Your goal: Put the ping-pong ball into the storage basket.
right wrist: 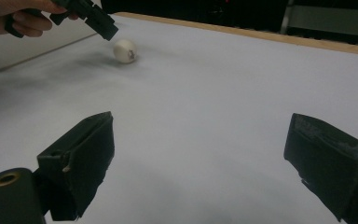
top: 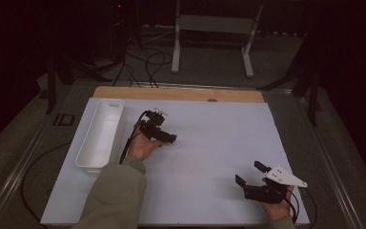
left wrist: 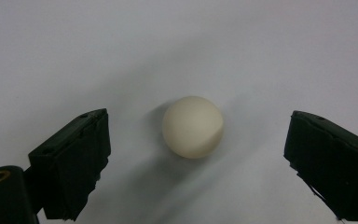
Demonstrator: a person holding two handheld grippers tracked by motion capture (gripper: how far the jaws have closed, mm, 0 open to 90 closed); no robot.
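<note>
Left tongs (left wrist: 196, 154) hang wide open around the white ball (left wrist: 193, 126) at frame centre, untouched, while right tongs (right wrist: 200, 163) gape empty over the tabletop (right wrist: 223, 93).

Two black jaws of the right tongs (right wrist: 200, 158) rise from the bottom corners of the frame, standing wide apart with bare white bench (right wrist: 223, 107) between them. In the upper left, a hand (right wrist: 16, 16) holds the left tongs (right wrist: 95, 21), whose dark tip points down at a small white ball (right wrist: 124, 50) lying on the bench just below it. A pale tray (right wrist: 23, 46) sits at the far left, behind the ball.
</note>
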